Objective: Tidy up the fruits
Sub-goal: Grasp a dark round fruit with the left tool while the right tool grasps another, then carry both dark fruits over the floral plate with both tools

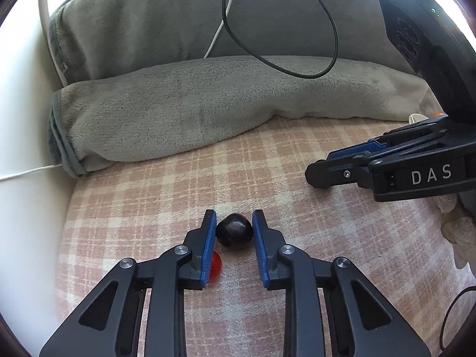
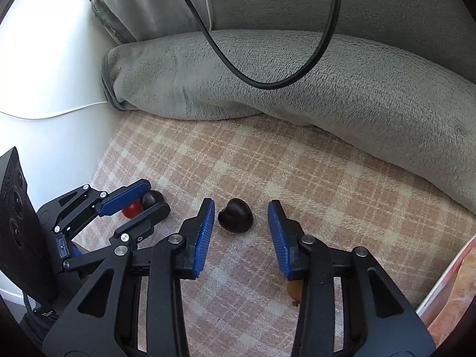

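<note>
A dark, near-black fruit [image 1: 234,229] lies on the pink plaid cloth [image 1: 148,208], and my left gripper [image 1: 234,214] is shut on it, both blue pads touching its sides. A small red fruit [image 1: 214,266] sits partly under the left finger. In the right wrist view the same left gripper [image 2: 157,195] shows at the left with its dark fruit [image 2: 152,197] and the red fruit [image 2: 132,209]. A second dark fruit [image 2: 235,215] lies between the pads of my right gripper [image 2: 241,203], which is open with gaps on both sides. The right gripper [image 1: 319,168] also shows in the left wrist view.
A folded grey blanket [image 2: 267,83] borders the cloth at the back. A black cable [image 2: 267,84] loops over it. A white wall [image 1: 23,148] and a white cable close the left side. A brownish fruit [image 2: 293,290] peeks from under the right finger; a printed package [image 2: 452,291] lies at the right edge.
</note>
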Action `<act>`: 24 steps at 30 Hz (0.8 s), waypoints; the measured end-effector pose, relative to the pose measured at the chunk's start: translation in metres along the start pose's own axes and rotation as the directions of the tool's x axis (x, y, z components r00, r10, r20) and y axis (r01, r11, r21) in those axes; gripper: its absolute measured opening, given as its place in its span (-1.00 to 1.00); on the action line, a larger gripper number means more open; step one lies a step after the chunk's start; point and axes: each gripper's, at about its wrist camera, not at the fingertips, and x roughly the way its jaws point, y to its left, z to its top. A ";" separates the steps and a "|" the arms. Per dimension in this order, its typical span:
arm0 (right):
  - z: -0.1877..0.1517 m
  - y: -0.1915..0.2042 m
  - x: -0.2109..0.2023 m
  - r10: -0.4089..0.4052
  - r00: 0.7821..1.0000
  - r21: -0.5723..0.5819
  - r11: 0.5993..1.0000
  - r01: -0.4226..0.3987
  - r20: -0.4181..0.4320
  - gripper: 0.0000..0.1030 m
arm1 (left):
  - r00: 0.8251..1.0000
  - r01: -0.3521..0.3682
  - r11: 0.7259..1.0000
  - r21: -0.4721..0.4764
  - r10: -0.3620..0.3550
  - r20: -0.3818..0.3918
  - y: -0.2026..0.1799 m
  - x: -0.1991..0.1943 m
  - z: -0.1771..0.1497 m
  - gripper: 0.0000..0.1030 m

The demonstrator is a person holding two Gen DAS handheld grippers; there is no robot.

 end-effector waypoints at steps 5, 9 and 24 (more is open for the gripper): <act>-0.001 0.006 0.002 -0.013 1.000 -0.022 1.000 0.013 0.010 -0.50 | 1.000 -0.002 1.000 -0.006 0.002 0.007 0.007 -0.002 -0.003 -0.57; -0.004 0.012 0.001 -0.026 0.999 -0.043 0.999 0.027 0.020 -0.54 | 1.000 0.003 1.000 -0.020 -0.003 0.010 0.012 -0.009 -0.007 -0.57; -0.019 0.004 -0.059 0.035 0.995 -0.033 0.999 -0.032 0.098 -0.55 | 0.995 0.053 0.998 -0.027 -0.051 0.080 0.002 -0.061 -0.024 -0.57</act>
